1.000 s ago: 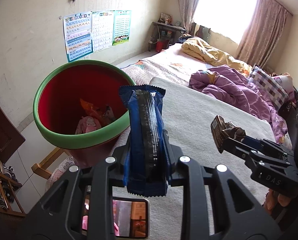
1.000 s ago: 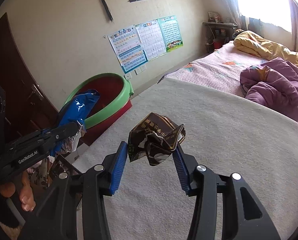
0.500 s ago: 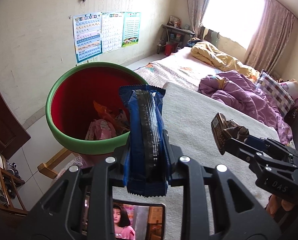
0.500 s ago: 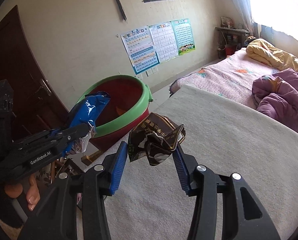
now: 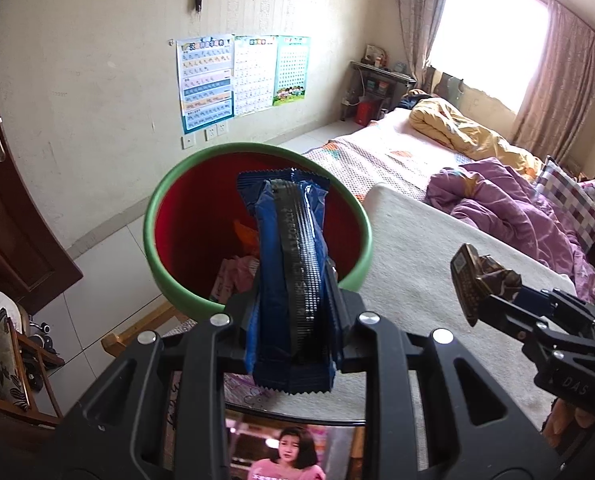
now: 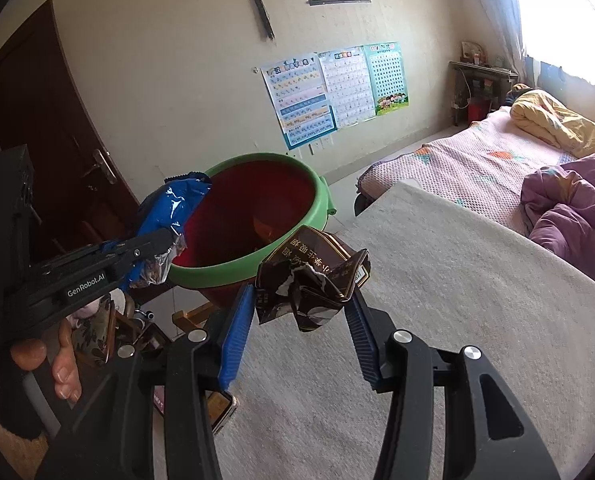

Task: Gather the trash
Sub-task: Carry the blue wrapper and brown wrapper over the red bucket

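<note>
In the left wrist view, the left gripper is seen clenched on a blue snack wrapper, which is held upright between the jaws with its upper end lined up against the open mouth of the red bin with a green rim. Some rubbish is already seen inside the bin (an orange scrap and a pink packet can be made out), so part of the collecting may be judged done. At the right edge of the same view, the right gripper is shown side-on, with a crumpled brown wrapper pinched at its tip above the pale grey blanket. In the right wrist view, the brown wrapper is seen grasped between the blue pads of the right gripper, just this side of the bin's rim and not yet over its opening. The left gripper is seen at the left, carried by a hand, with the blue wrapper raised beside the bin's near edge. Both pieces are thus held and neither is released; what is left, by this reading, is for each to be brought over the opening and let go, the blue one apparently being closer to that point.
</note>
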The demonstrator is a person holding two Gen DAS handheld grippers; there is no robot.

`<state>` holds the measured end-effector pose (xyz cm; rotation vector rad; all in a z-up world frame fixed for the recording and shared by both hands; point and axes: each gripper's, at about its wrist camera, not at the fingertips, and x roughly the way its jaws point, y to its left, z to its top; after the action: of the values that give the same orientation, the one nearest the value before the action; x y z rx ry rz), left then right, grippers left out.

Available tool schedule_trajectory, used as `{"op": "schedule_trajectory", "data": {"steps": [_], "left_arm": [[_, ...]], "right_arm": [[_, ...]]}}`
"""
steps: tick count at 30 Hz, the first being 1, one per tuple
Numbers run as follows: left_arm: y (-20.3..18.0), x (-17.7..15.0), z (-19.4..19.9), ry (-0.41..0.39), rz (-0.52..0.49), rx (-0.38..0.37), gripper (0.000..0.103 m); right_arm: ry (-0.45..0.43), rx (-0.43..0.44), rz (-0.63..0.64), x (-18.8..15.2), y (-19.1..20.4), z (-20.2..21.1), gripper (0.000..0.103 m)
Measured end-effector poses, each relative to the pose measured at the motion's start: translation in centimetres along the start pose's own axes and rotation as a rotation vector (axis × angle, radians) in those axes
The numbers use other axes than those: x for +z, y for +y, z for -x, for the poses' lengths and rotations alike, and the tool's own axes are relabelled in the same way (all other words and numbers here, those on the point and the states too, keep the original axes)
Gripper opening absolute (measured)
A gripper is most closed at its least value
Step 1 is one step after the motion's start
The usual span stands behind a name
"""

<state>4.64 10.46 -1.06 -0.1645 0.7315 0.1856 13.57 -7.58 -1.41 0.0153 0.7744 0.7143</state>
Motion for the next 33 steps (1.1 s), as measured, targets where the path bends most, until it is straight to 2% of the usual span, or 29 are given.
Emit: {"op": "schedule_trajectory", "data": {"steps": [17, 33], "left_arm": [[0.9, 0.6, -0.7, -0.001, -0.001, 0.03, 0.026], [1.8, 1.7, -2.0, 0.008, 0.003, 0.051, 0.026]], "right_arm": [[-0.023, 0.041, 0.089, 3.5, 2.1, -2.2, 0.046], [-0.003, 0.059, 0.115, 4.6, 2.6, -4.3, 0.047]]}}
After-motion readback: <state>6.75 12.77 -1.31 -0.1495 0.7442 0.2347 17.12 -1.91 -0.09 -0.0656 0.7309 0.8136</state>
